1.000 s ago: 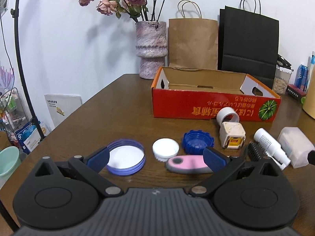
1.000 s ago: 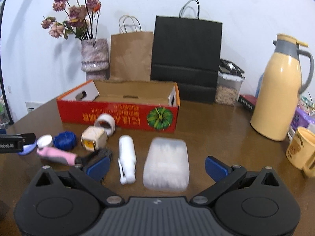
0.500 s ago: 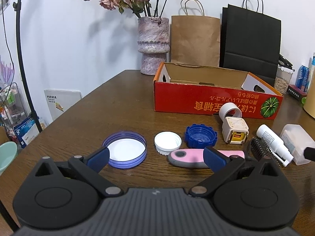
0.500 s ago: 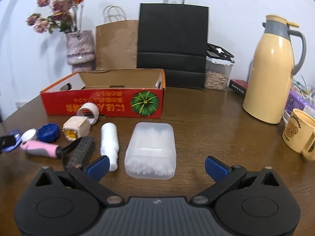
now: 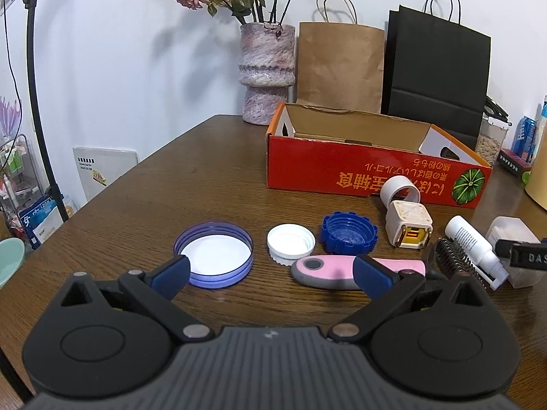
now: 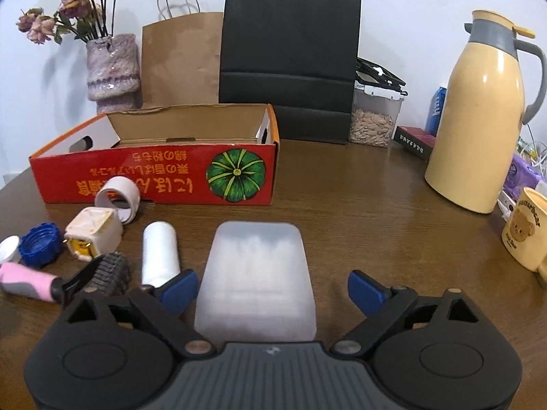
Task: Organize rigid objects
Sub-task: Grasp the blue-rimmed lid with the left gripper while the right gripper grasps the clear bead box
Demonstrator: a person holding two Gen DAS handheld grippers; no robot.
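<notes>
On the desk, everything is placed from the cardboard box: the tape roll touches its front wall, the cube plug just before that, the caps (two, side by side) front-left, the vase behind-left.

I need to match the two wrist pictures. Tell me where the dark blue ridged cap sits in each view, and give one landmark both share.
Left wrist: the dark blue ridged cap sits right of centre, between the white cap and the cream cube.
Right wrist: it lies at the far left edge, left of the cream cube.
Shared landmark: the red cardboard box behind it.
</notes>
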